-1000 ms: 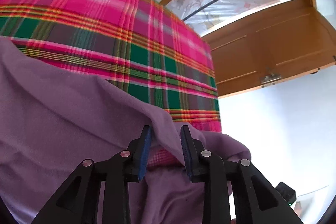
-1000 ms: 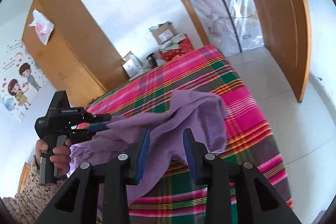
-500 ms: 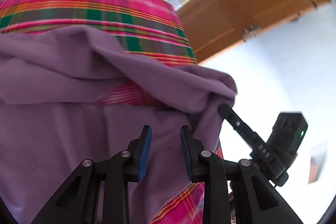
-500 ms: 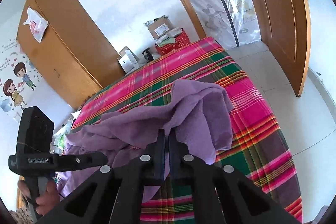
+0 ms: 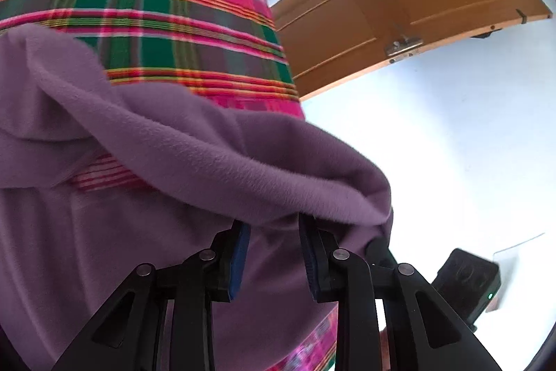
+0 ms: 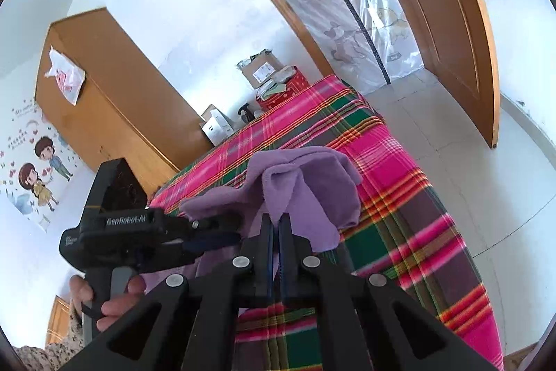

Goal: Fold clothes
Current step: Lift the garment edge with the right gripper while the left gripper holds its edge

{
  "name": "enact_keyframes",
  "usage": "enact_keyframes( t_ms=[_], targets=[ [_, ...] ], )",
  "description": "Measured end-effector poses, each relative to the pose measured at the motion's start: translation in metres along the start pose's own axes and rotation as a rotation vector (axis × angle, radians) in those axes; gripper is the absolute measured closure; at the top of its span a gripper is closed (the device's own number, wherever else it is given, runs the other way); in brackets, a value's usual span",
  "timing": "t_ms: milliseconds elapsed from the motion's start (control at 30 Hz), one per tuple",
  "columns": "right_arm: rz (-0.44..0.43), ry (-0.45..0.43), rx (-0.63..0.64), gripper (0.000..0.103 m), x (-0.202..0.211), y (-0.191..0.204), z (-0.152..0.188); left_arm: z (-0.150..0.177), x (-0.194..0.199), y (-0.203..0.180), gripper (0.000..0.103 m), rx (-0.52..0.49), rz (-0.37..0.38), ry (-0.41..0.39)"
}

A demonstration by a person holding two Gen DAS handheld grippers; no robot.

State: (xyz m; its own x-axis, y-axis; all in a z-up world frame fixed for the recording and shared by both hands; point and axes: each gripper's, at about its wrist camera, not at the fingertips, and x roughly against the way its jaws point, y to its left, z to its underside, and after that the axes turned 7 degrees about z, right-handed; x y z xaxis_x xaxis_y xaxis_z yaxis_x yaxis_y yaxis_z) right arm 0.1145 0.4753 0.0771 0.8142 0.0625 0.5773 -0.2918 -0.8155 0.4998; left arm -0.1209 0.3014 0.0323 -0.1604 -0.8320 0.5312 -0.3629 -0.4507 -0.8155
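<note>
A purple fleece garment (image 5: 208, 145) (image 6: 312, 183) lies rumpled on a bed with a pink and green plaid cover (image 5: 156, 6) (image 6: 399, 197). My right gripper (image 6: 277, 221) is shut on an edge of the garment, which rises in a fold from between its pads. In the left wrist view its dark fingers (image 5: 378, 246) poke out under the cloth at the right. My left gripper (image 5: 274, 232) (image 6: 222, 232) has its jaws apart close beside the right one. A thick fold of the garment overhangs its tips, and more cloth lies below the gap.
A person's hand (image 6: 118, 298) holds the left gripper's handle. A wooden wardrobe (image 6: 114, 113) stands left of the bed. Boxes and a red container (image 6: 278, 82) sit by the bed's far end. A wooden door (image 6: 451, 40) (image 5: 382, 6) stands open over tiled floor (image 6: 486, 179).
My right gripper's jaws have shut on the garment's edge. My left gripper has swung across the garment toward the right one, and a fold now hangs over its tips.
</note>
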Motion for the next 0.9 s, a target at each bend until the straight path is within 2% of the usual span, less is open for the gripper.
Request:
enact_keyframes(
  t_ms=[133, 400, 900],
  targets=[
    [-0.008, -0.016, 0.013, 0.100, 0.007, -0.002, 0.005, 0.000, -0.016, -0.004, 0.073, 0.011, 0.011, 0.037],
    [-0.017, -0.018, 0.021, 0.100, 0.023, -0.011, 0.023, -0.010, -0.021, 0.000, 0.073, 0.067, 0.029, -0.011],
    [-0.014, 0.051, 0.004, 0.100, 0.037, -0.041, 0.059, -0.022, -0.024, 0.008, 0.073, 0.161, 0.069, -0.077]
  ],
)
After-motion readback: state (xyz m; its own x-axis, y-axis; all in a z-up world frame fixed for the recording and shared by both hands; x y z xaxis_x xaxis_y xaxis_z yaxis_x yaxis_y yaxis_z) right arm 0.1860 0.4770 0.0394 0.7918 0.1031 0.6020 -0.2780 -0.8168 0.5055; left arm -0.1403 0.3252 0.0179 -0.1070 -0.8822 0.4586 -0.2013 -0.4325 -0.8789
